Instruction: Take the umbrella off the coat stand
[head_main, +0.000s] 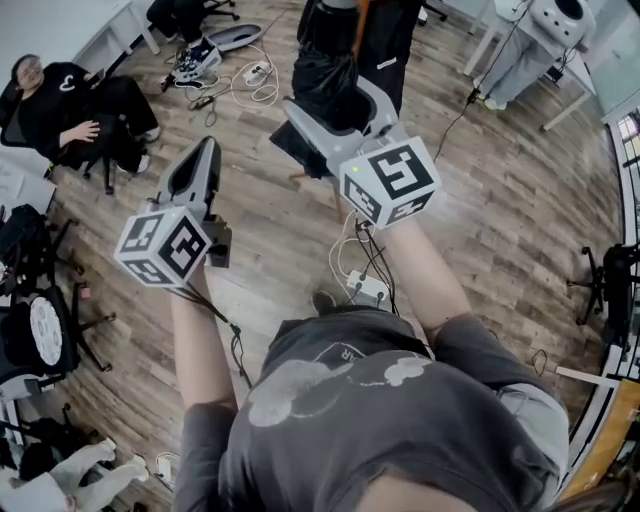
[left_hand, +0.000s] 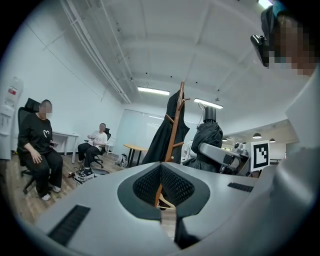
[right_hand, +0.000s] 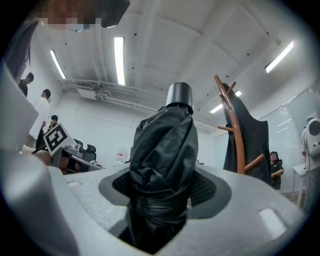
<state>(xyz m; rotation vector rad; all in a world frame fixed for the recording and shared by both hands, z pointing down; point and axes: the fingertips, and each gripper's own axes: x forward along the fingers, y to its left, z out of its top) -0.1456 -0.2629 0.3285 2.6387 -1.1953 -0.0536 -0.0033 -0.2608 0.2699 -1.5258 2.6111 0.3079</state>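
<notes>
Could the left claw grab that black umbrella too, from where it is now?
Probably yes. The umbrella sits clamped in the right gripper, clear of the coat stand, with open air between it and the left gripper. The left jaws look closed, so they must open first.

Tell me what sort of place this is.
Probably an open-plan office or lab workspace: people sit in office chairs by white desks, strip lights line the ceiling, and a wooden coat stand stands on plank flooring.
</notes>
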